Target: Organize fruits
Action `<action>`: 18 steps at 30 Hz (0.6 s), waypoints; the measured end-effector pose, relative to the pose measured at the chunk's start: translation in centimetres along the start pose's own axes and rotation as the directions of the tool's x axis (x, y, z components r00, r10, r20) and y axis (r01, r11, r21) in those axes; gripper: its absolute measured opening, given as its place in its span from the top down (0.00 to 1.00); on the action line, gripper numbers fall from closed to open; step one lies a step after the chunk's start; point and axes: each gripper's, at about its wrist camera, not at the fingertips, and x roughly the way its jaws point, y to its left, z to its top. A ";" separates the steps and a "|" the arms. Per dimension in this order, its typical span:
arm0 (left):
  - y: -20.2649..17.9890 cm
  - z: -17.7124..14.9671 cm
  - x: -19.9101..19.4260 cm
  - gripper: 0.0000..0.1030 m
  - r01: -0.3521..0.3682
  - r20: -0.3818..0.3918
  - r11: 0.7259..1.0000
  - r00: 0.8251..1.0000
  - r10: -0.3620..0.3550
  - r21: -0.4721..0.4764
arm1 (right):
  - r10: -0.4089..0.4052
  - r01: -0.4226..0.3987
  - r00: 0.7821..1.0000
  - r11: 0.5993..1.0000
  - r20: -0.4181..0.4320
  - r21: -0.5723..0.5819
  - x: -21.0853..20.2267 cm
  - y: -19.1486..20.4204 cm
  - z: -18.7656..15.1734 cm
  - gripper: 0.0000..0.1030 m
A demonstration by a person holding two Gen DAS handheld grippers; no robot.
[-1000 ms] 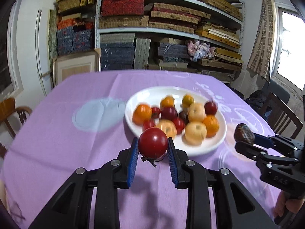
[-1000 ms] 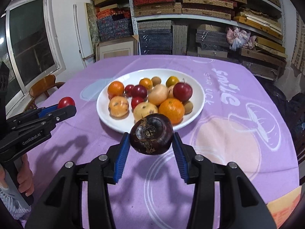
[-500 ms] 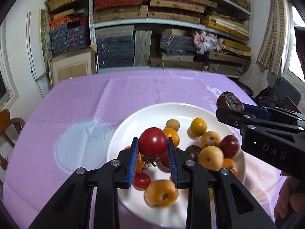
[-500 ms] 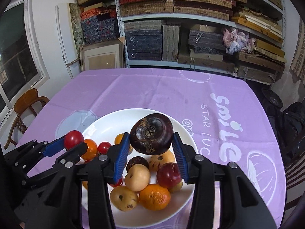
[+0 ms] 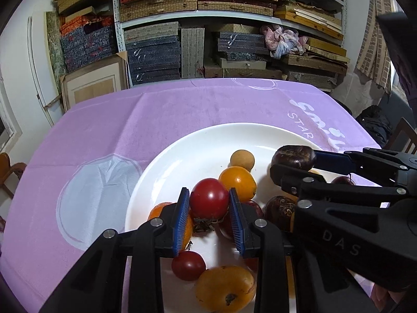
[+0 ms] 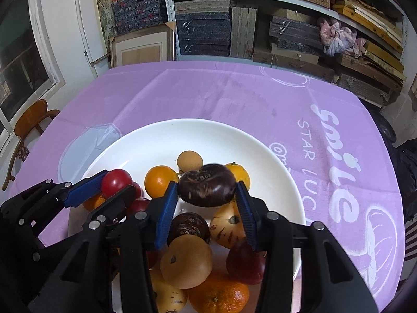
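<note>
Most fruit already lay heaped on the white plate (image 6: 234, 135); two pieces remained to be set down. The left claw (image 5: 209, 219) was clamped on a smooth, glossy red tomato (image 5: 209, 198), the right claw (image 6: 207, 208) on a dull, scuffed, squat dark-purple fruit (image 6: 207, 188), both above the pile.

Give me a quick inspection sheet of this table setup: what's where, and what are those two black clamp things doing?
Surface: purple tablecloth, printed lettering.
Job's things: white plate holding mixed fruit, bare at its far side.
Clutter: nothing seen.
Grippers: left gripper shut on red tomato; right gripper shut on dark purple fruit; both over the plate.
Cables: nothing seen.
Surroundings: shelves stacked with boxes, wooden chair, window.
</note>
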 end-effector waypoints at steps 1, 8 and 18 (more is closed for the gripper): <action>0.0 0.0 -0.1 0.67 -0.002 0.003 1.000 1.000 0.002 0.001 | -0.004 0.004 1.000 1.000 0.002 -0.003 0.1 0.1 0.0 0.56; 0.3 0.6 -0.8 0.46 -0.003 0.008 0.999 1.000 0.003 -0.034 | -0.016 0.016 0.999 1.000 0.042 0.004 -1.4 -0.1 0.3 0.52; 0.9 1.7 -6.3 0.33 -0.021 0.089 0.999 0.996 0.025 -0.040 | -0.048 0.046 0.966 0.999 0.255 0.013 -11.0 0.0 0.0 0.15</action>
